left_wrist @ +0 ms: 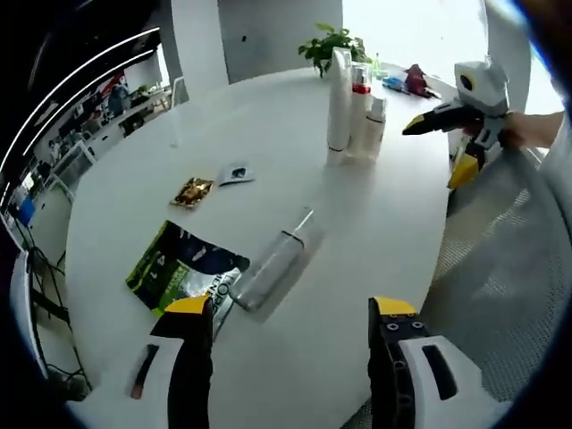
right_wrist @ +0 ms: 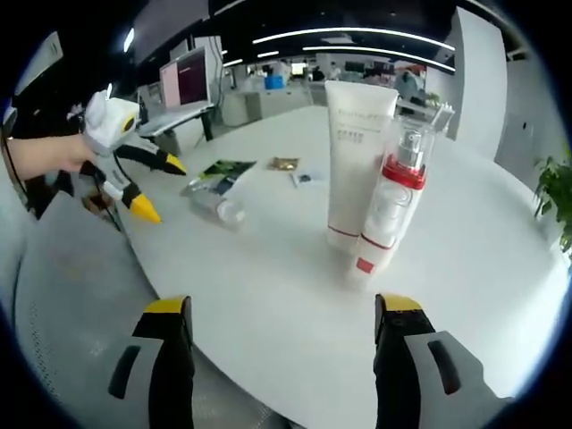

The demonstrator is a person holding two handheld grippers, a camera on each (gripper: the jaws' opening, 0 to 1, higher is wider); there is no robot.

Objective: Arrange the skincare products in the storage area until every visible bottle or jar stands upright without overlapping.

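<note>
White round table [left_wrist: 295, 116] carried everything.

Left gripper view: left gripper [left_wrist: 290, 326] hung with jaws spread wide and nothing between them, low over the near table edge. Clear bottle [left_wrist: 275, 266] lay on its side just ahead of the jaws, its base end resting on or touching a green foil pouch [left_wrist: 183, 265]; I couldn't tell which. Small gold sachet [left_wrist: 192, 191] and a pale sachet [left_wrist: 236, 172] sat beyond, and a thin dark stick [left_wrist: 141, 371] lay near the left jaw. Upright group stood well apart at the far side: tall white tube [left_wrist: 340, 88], red-collared pump bottle [left_wrist: 360, 98], smaller white bottle [left_wrist: 374, 125]. Right gripper [left_wrist: 447, 143] showed off the table's right edge, jaws parted, empty. Potted plant [left_wrist: 332, 45] stood behind the group.

Right gripper view: right gripper [right_wrist: 281, 313] had jaws wide apart, holding nothing, near the table rim. White tube [right_wrist: 353, 161] and pump bottle [right_wrist: 389, 210] stood upright, touching or nearly so. Lying bottle [right_wrist: 219, 206] was beside the pouch [right_wrist: 219, 172]. Left gripper [right_wrist: 143, 183] hovered by it, open.

Risks, my read: one bottle not yet upright. It's smooth and round, so an off-centre pinch would likely roll it or squirt it toward the edge. Lifting could drag the pouch. Setting it down close to the tall, narrow-footed group could tip one and domino the rest.
</note>
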